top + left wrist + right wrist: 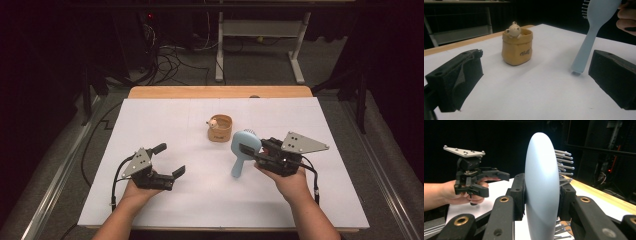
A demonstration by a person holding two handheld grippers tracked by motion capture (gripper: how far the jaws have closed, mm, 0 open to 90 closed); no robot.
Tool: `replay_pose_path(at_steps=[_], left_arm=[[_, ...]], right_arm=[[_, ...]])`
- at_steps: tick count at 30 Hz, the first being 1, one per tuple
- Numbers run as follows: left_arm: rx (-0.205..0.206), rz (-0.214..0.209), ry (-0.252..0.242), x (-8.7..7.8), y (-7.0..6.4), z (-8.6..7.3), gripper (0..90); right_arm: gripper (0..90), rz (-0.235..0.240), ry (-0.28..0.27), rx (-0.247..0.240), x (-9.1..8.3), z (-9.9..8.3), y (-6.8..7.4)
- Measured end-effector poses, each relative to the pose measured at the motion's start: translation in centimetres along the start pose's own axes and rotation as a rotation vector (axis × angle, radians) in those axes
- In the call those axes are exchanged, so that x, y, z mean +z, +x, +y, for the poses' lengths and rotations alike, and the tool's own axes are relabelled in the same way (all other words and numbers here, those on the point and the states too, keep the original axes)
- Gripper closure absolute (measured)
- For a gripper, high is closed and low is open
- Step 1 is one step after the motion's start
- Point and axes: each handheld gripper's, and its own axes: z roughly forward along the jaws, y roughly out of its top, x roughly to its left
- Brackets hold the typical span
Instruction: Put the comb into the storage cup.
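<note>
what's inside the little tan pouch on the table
A small cream bear figure peeks over the rim of the tan pouch, head and paws showing. Its body and anything else inside are hidden by the pouch wall.

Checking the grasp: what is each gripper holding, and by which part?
The right gripper clamps the blue hairbrush by its head. The left gripper is open, holding nothing.

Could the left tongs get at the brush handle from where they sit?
Probably yes. The left tongs are open and empty, and bare table lies between them and the brush handle, which hangs free below the right tongs clamping its head.
</note>
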Motion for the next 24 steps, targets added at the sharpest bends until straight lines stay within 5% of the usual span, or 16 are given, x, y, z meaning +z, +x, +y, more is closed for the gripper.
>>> replay_pose_path(at_steps=[11, 24], left_arm=[[0.026, 0.053, 0.026, -1.0, 0.5, -0.5, 0.4], [-0.001, 0.053, 0.006, -1.4, 0.8, -1.0, 0.4]], right_arm=[[66.5, -0.078, -0.011, 0.005, -1.8, -0.3, -1.0], [66.2, -0.168, -0.033, 0.023, -2.6, -0.4, -2.0]])
